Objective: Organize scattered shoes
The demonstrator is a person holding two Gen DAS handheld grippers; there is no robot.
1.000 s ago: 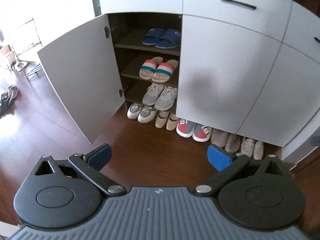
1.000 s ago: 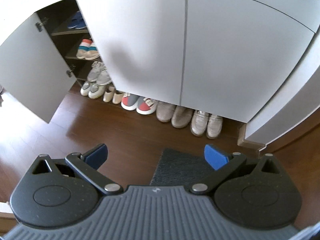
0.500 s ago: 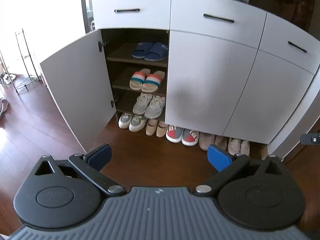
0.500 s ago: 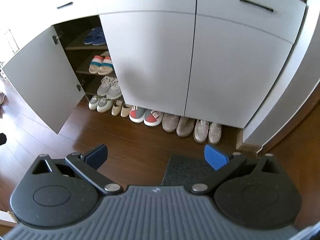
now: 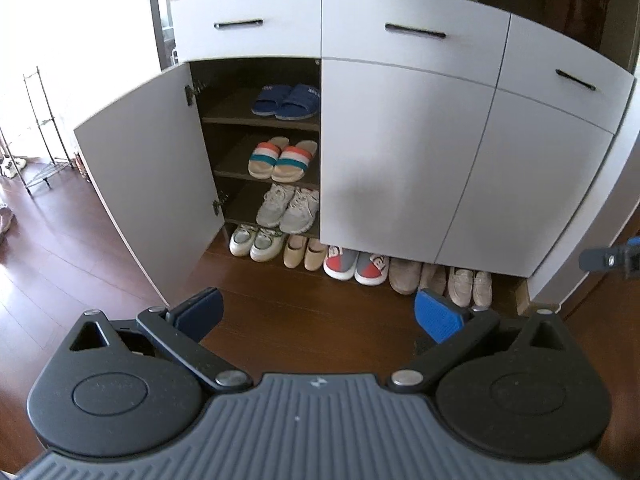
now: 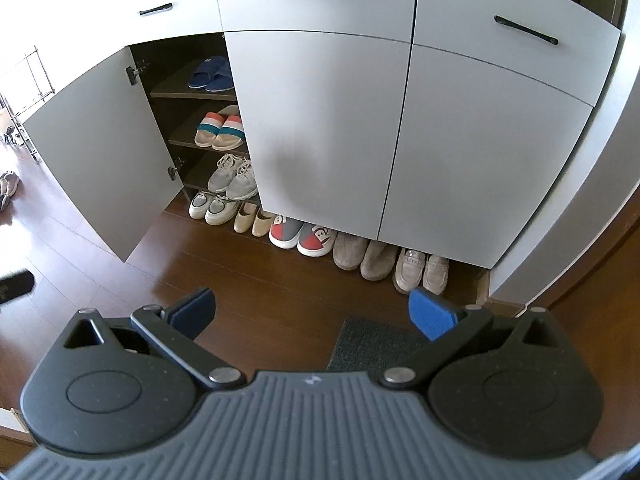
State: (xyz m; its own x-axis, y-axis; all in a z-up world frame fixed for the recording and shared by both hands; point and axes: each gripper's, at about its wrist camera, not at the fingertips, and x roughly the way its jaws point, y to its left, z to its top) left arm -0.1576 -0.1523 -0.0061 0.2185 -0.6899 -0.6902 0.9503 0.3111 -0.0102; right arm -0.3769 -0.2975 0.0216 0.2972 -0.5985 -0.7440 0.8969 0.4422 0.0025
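Note:
A white shoe cabinet stands ahead with its left door swung open. On its shelves sit blue slippers, striped slides and grey sneakers. Along the floor under the cabinet runs a row of pairs: white shoes, beige flats, red-grey slip-ons, tan boots and beige loafers. My left gripper and my right gripper both hang open and empty well back from the shoes.
A dark doormat lies on the wooden floor just ahead of the right gripper. A wire rack stands far left, with a loose shoe on the floor near it. The other gripper's tip shows at the right edge.
Both grippers have pulled back and tilted up from the cabinet, so the drawers and the whole row of shoes come into view. Both stay open and empty.

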